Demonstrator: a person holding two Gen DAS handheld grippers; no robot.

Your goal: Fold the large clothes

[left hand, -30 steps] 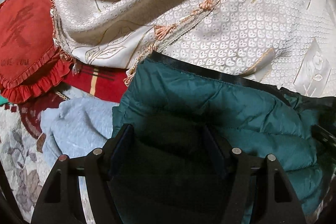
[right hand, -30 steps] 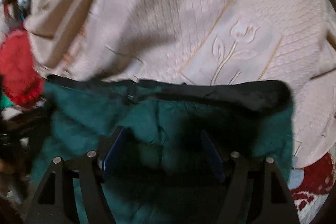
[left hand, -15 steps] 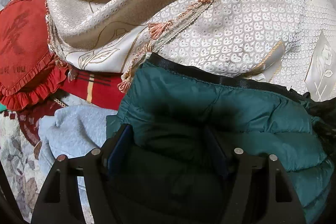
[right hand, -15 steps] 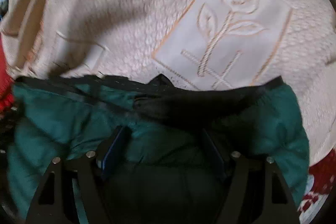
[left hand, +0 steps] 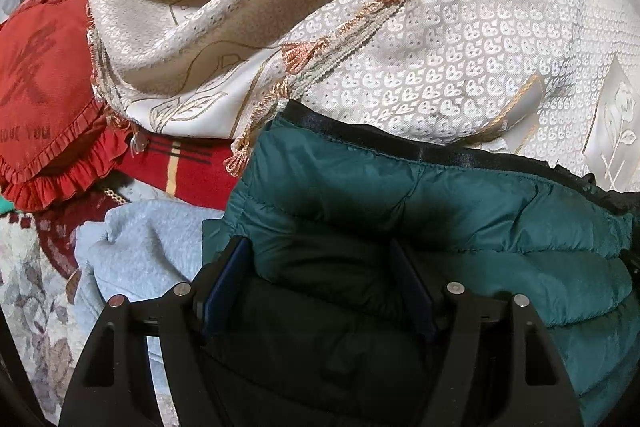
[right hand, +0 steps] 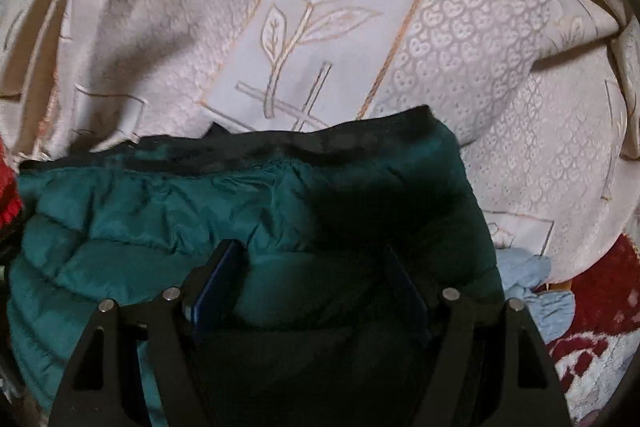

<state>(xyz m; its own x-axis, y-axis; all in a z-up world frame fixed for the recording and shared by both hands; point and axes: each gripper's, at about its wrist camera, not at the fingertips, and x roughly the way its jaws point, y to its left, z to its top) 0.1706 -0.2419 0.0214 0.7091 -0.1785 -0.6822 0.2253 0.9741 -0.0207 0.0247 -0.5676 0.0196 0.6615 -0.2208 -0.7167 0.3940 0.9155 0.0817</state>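
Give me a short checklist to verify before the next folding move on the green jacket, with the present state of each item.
1. Left tongs have jacket fabric between the fingers: ok.
2. Right tongs have jacket fabric between the fingers: ok.
3. Pads really press the fabric on both sides: cannot tell, the fabric bulges and is in shadow.
4. Black hem lies even along the far edge: not ok, it is wavy and bunched.
5. Cream cloth beyond the jacket is flat: not ok, it has folds.
6. Grey garment is free of the jacket's left edge: cannot tell.
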